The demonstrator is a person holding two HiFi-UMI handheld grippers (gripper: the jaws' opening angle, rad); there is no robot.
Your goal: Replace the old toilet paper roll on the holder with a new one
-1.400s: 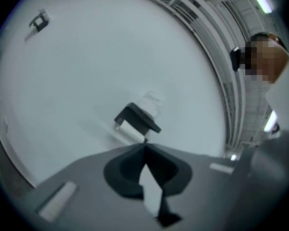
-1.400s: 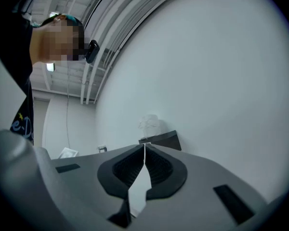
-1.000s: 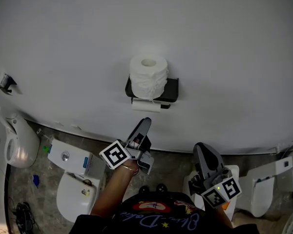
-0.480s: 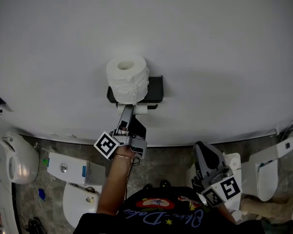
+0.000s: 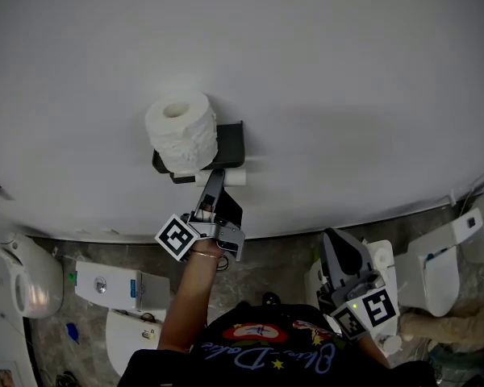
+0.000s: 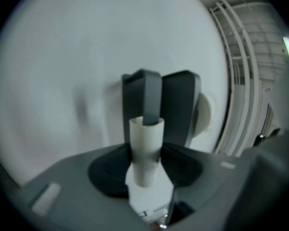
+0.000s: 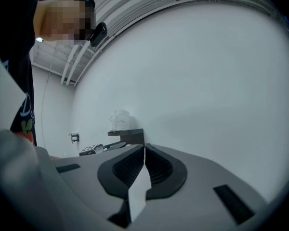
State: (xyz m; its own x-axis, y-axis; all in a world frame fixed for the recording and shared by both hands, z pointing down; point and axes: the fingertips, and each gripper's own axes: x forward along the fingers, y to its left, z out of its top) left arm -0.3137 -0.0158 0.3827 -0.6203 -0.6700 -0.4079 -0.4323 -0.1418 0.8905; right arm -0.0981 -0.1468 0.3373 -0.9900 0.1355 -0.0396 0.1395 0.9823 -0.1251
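Note:
A full white toilet roll [image 5: 181,131] stands upright on top of the black wall holder [image 5: 231,143]. Under it, the bare cardboard tube [image 5: 234,178] of the old roll sits on the holder's bar. My left gripper [image 5: 212,182] reaches up to it. In the left gripper view the tube [image 6: 146,148] lies between the closing jaws [image 6: 145,170], pinched by both pads, with the black bar [image 6: 151,97] running into its open end. My right gripper [image 5: 339,252] hangs low at the right, shut and empty; its own view shows the roll [image 7: 119,119] and holder [image 7: 130,136] far off.
The white wall fills most of the head view. On the floor below are a white toilet [image 5: 436,264] at the right, a cistern [image 5: 105,285] and a wall-hung white fixture [image 5: 24,280] at the left. White pipes [image 6: 241,81] run along the wall.
My left gripper has risen from below the holder to the old tube and now has it between its jaws. The holder has slid left in the head view. The right gripper barely moved.

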